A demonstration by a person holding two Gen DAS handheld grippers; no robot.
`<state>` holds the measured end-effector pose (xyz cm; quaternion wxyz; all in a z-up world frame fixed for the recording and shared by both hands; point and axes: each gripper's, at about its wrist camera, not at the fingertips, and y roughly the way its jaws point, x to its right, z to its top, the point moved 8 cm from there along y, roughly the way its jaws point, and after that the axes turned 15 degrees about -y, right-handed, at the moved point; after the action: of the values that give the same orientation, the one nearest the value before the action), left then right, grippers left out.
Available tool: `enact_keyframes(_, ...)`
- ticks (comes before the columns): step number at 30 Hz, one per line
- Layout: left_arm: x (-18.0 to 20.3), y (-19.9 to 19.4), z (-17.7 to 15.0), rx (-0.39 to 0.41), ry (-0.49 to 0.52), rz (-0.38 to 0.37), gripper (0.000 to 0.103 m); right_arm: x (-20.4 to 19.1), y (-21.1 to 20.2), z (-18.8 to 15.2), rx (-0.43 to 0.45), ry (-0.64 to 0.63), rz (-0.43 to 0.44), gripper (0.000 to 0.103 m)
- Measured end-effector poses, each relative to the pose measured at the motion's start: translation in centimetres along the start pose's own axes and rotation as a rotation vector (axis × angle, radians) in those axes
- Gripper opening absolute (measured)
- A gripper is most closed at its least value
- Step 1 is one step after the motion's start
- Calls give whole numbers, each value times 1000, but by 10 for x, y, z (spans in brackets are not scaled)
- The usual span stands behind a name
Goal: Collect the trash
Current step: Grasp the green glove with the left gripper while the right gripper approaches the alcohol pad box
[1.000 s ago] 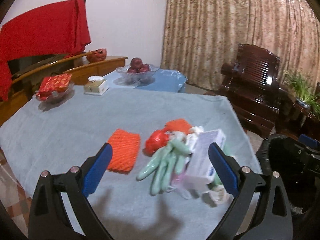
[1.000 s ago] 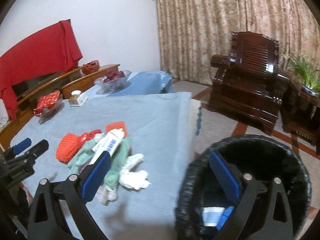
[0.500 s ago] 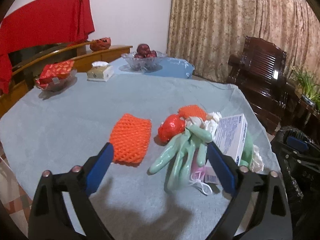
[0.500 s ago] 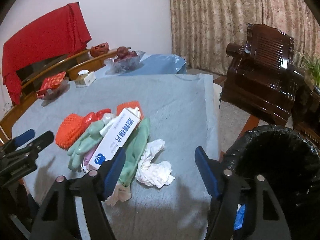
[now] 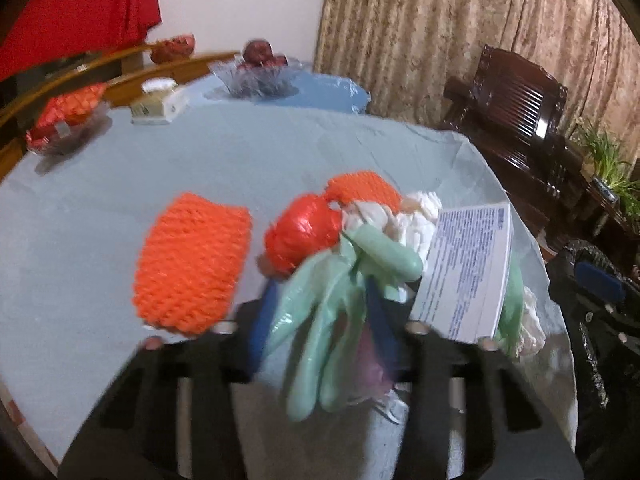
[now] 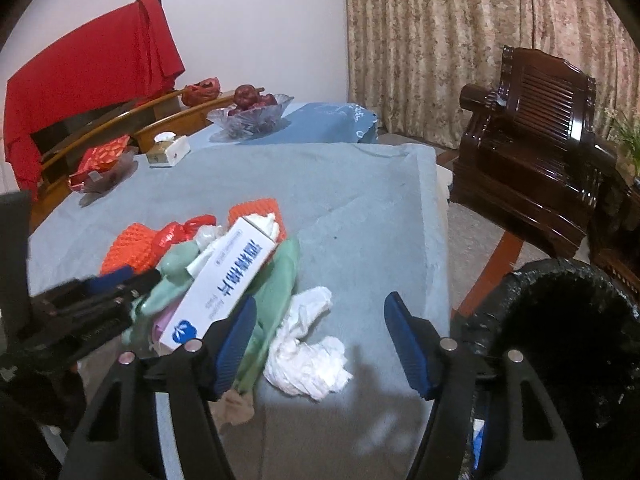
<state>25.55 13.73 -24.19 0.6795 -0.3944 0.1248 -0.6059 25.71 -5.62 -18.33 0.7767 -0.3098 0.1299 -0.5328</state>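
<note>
Gloves first, tissue next, both bound for the bin.

From my left wrist view, my left gripper (image 5: 320,312) has just been closing and its blue pads now bracket the mint-green glove (image 5: 332,312) heaped near the table's (image 5: 120,208) right edge; I should pinch the glove only, not the white box (image 5: 466,272). From my right wrist view, my right gripper (image 6: 320,340), jaws narrowing yet spread, hovers over the crumpled tissue (image 6: 306,350) near the table edge beside the black bin (image 6: 568,360); I should lower further before squeezing.

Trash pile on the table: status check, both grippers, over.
Left gripper just closing, green glove between its jaws, grip unconfirmed. Right gripper open, just narrowed, crumpled tissue between its jaws, untouched. White box lies across the pile. Black bin nearby.
</note>
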Motion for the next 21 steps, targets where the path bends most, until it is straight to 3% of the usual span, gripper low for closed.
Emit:
enact_keyframes(1,1,3,-4,-21,-12,-20,14,-1,0,2,3,-3,1,65)
enact_keyframes(5,-1,-1,-5,-2,-41,-33,6,-8,0,8,12,-13,6,65)
enact_keyframes(18,-20,-56,-3,58,-85,-37,3,-32,-11,16,32,-8,53,65)
enact_keyframes(21,-32,-61,-6,53,-104,-26,3,-43,-9,15,24,-13,76,59)
